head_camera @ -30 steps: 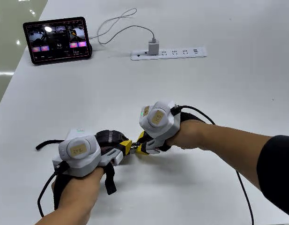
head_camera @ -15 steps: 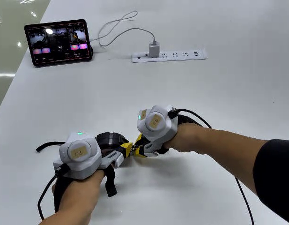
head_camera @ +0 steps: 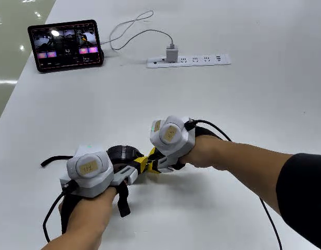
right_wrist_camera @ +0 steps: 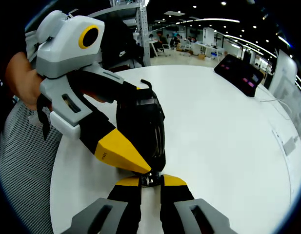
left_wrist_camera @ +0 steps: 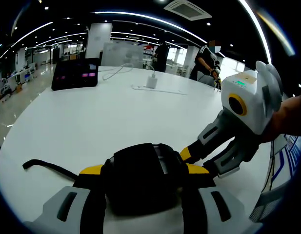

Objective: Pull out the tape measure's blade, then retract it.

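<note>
a: what is the left gripper (left_wrist_camera: pixel 144 171) doing?
b: it is clenched on the tape measure (left_wrist_camera: pixel 140 187). its yellow-tipped jaws press the black case from both sides, and the case rests on the white table (head_camera: pixel 243 114).
a: and the right gripper (right_wrist_camera: pixel 151 181)?
b: its jaws are pinched together on the blade tip (right_wrist_camera: pixel 151 178), a small metal piece right at the lower front corner of the tape measure.
a: how do the two sit together?
b: in the head view they meet nose to nose just to the right of the tape measure. the yellow tips are touching or nearly so; i cannot tell which. the right one comes in tilted from the tape measure's right, with the right hand (head_camera: pixel 204 151) wrapped around its body. the left hand (head_camera: pixel 90 208) grips the other from the near side of the tape measure.
a: anything hanging off the case?
b: a black strap (head_camera: pixel 53 160) lies on the table, running out to the left of the tape measure.
a: and further out?
b: well beyond the tape measure, a little to its right, lies a white power strip (head_camera: pixel 202 59) with a charger (head_camera: pixel 171 53) plugged in. a white cable (head_camera: pixel 131 32) loops away from that charger. far beyond the tape measure and to its left sits a tablet (head_camera: pixel 65 44), screen lit.
</note>
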### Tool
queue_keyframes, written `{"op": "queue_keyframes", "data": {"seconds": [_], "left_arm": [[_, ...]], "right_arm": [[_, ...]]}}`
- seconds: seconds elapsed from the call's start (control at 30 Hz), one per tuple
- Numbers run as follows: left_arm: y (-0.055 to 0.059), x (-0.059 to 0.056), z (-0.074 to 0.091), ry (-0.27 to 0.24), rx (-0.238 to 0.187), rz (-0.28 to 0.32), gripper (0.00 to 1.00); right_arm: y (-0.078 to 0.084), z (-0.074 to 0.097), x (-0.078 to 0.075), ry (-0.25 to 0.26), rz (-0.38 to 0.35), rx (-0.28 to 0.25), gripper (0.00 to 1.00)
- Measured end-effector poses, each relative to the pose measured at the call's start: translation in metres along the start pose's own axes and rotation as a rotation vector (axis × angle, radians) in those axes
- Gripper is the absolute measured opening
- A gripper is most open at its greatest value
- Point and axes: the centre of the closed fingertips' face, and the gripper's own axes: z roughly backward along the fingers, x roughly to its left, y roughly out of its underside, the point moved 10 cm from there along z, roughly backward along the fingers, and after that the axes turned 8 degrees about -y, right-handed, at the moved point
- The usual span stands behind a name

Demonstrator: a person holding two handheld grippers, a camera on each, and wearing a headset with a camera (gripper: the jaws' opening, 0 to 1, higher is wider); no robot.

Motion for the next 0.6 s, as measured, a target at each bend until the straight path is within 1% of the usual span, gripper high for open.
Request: {"op": "queue_keyframes", "data": {"seconds": [0.1, 0.27, 0.6], "left_arm": [[0.0004, -0.0001, 0.0002, 0.000, -0.004, 0.000, 0.58], [0.0006, -0.0014, 0.0002, -0.007, -0.012, 0.000, 0.60], [0.0006, -0.0022, 0.0001, -0.014, -0.007, 0.001, 0.61]], "right_arm": [[0.0008, 0.0003, 0.0007, 0.003, -0.007, -0.009, 0.10], [0.0003, -0.0002, 0.0009, 0.009, -0.006, -0.003, 0.11], [0.0000, -0.0007, 0.0020, 0.026, -0.018, 0.003, 0.11]]}}
